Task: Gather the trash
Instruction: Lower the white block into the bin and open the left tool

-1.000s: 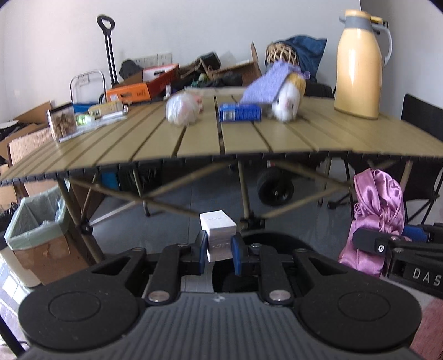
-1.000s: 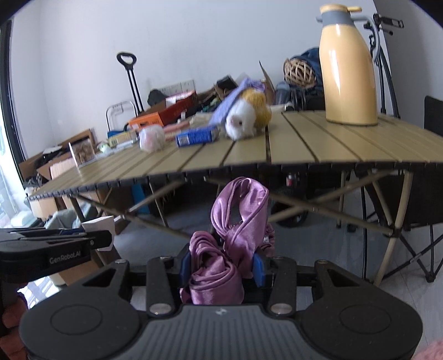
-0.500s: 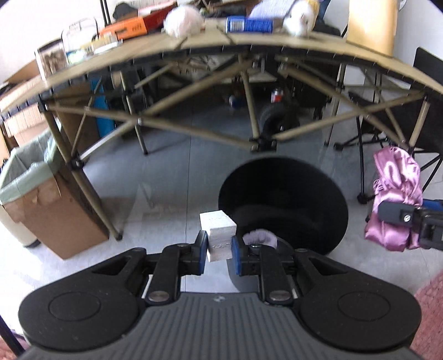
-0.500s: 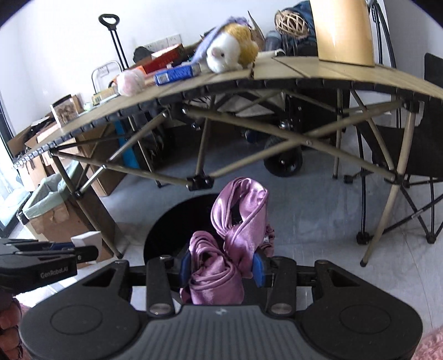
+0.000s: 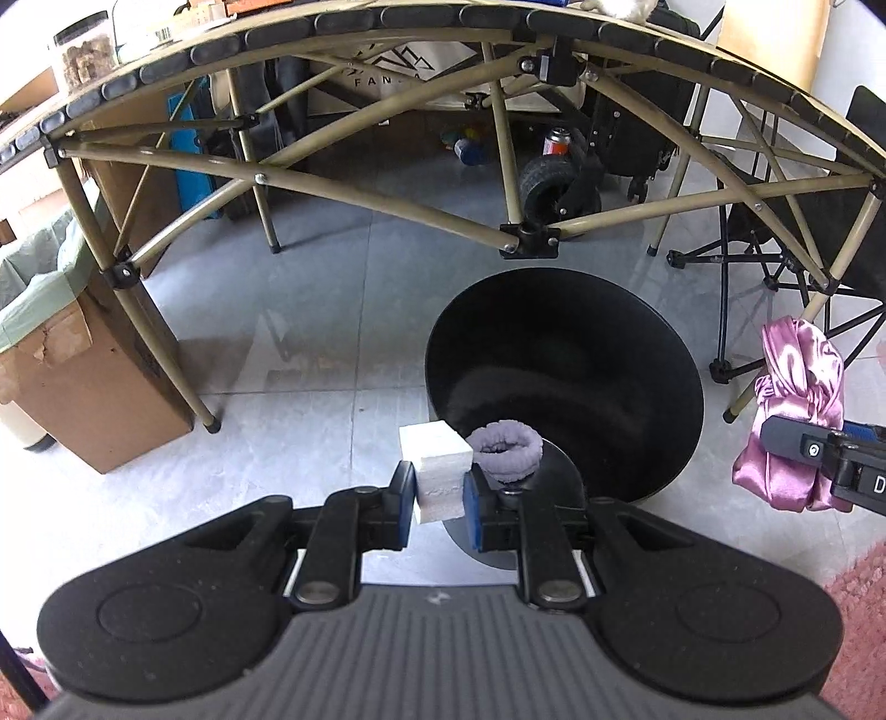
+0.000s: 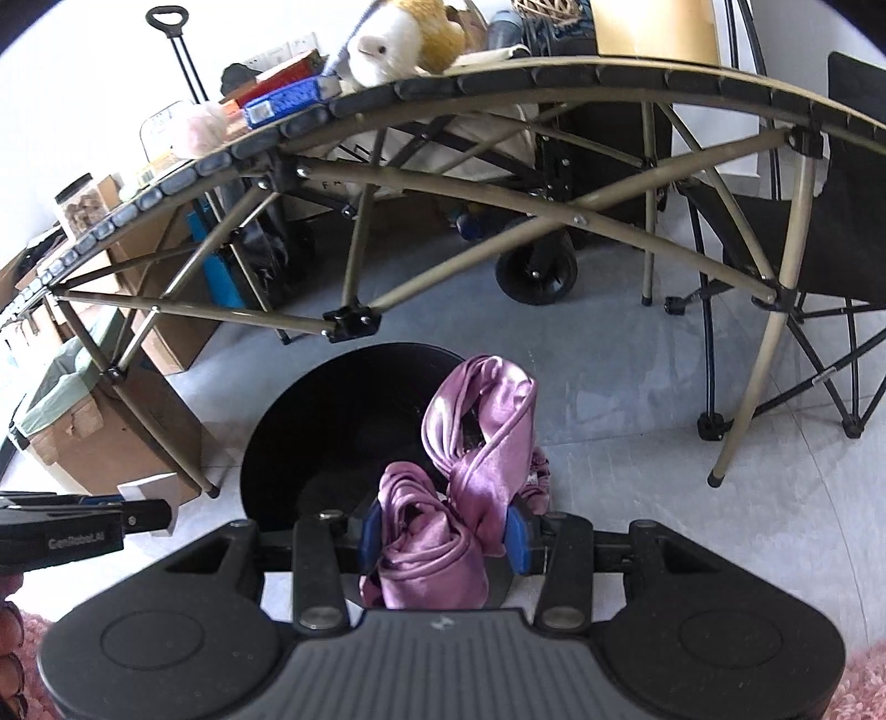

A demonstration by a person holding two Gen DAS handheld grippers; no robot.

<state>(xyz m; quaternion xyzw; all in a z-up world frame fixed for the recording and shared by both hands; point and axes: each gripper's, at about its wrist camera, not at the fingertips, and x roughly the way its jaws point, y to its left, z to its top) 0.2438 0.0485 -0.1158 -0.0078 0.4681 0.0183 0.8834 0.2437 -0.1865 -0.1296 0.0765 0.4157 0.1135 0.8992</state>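
My left gripper (image 5: 438, 498) is shut on a small white foam block (image 5: 437, 468), held over the near left rim of a round black bin (image 5: 559, 365) on the floor. A grey-purple scrunchie (image 5: 506, 455) lies inside the bin at its bottom. My right gripper (image 6: 443, 534) is shut on a crumpled pink satin cloth (image 6: 470, 454), which hangs above the same black bin (image 6: 354, 410). In the left wrist view the pink cloth (image 5: 792, 421) shows at the right edge. In the right wrist view the white block (image 6: 149, 498) shows at the far left.
A folding camping table (image 5: 387, 33) stands just beyond the bin, its crossed legs (image 5: 529, 241) close to the far rim. A cardboard box lined with a green bag (image 5: 72, 354) sits at the left. A folding chair (image 6: 819, 266) stands at the right. A pink rug edge (image 5: 864, 598) lies near me.
Both grippers have sunk and tipped downward, from facing the tabletop to looking under the table at the black bin. Each still holds its object.
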